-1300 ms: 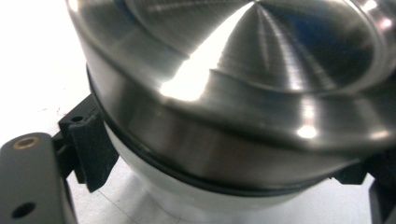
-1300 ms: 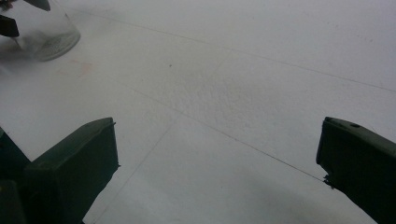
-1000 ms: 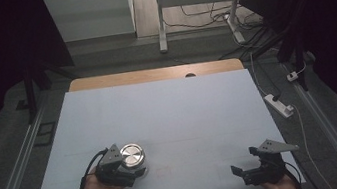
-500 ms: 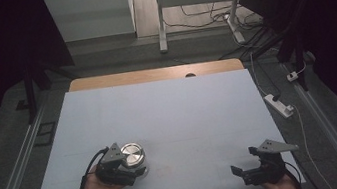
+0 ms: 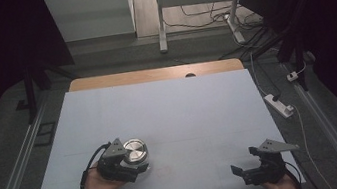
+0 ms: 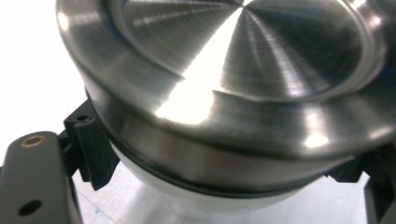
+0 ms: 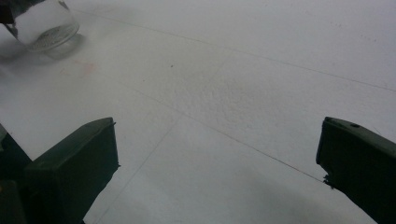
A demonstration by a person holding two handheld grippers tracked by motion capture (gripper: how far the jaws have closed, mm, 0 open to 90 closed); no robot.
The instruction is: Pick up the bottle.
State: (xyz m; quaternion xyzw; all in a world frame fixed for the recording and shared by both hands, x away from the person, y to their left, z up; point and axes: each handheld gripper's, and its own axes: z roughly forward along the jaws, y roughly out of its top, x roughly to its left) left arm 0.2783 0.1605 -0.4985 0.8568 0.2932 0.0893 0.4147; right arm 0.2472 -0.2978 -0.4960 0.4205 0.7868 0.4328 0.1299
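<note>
White tabletop (image 5: 169, 109) is carrying both tools near its front edge. Left gripper (image 5: 128, 162) is pinching a steel-lidded jar (image 5: 135, 150) w/ white contents just below the lid (pads on both sides). Well off to its right, right gripper (image 5: 243, 164) is hovering, jaws spread wide.

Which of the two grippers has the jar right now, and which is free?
The left gripper has it: its fingers clamp the white jar just under the steel lid. The right gripper sits open over bare table, holding nothing.

Silver lid (image 6: 243, 70), white table (image 5: 199, 110)
</note>
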